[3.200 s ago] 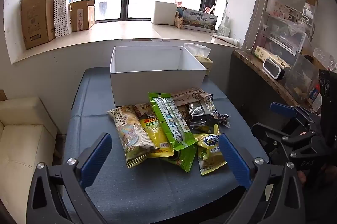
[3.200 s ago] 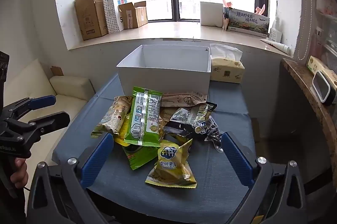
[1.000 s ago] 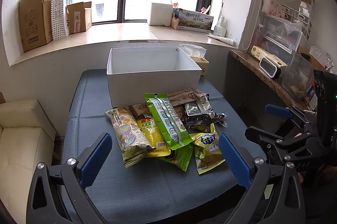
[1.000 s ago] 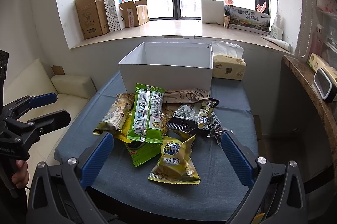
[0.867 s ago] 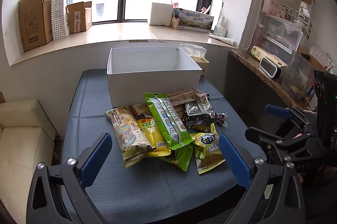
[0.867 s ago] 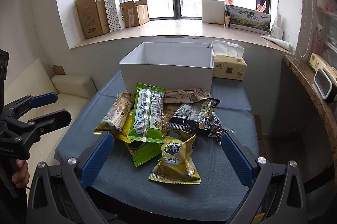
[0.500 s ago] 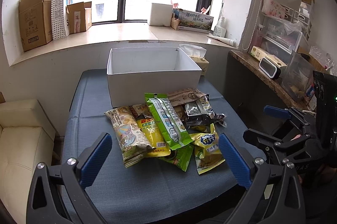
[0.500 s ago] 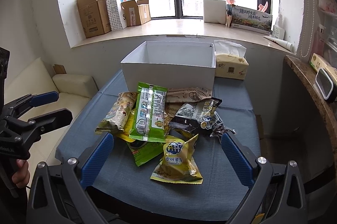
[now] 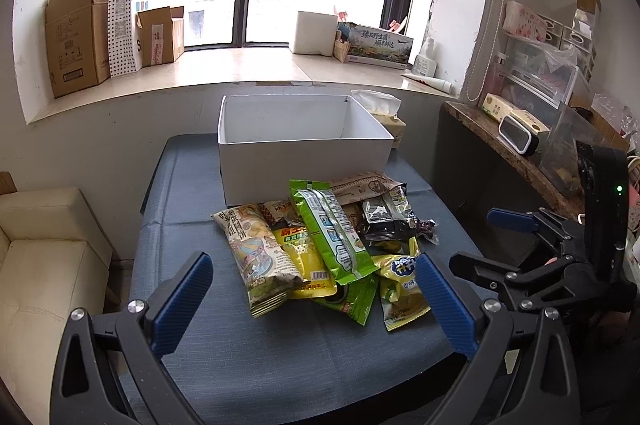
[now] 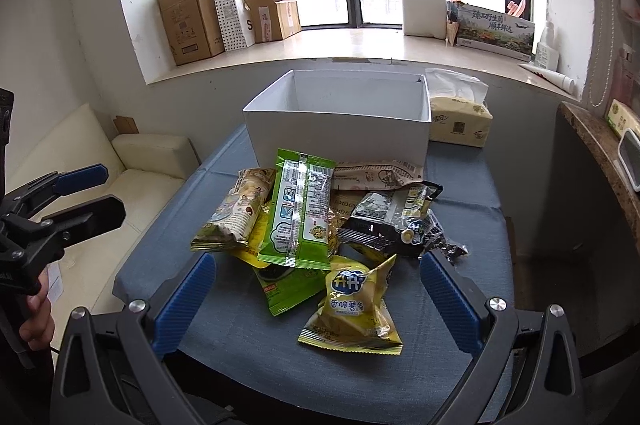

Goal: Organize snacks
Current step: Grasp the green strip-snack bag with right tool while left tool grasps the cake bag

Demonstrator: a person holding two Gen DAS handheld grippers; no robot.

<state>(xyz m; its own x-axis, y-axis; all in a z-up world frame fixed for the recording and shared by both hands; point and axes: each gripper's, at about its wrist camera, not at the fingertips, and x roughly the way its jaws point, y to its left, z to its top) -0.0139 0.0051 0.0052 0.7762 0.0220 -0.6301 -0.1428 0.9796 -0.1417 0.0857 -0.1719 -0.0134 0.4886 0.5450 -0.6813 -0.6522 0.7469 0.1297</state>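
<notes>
I held both tools above the near edge of the blue table, each with its jaws spread wide and gripping nothing: the left gripper framed the snack pile, the right gripper hovered over the yellow chip bag. No pad touched a packet. The snacks lay heaped just in front of the white box, the green packet on top, a black packet to its right. Compared with three seconds earlier, the pile was undisturbed, and both tools had edged slightly closer to it.
</notes>
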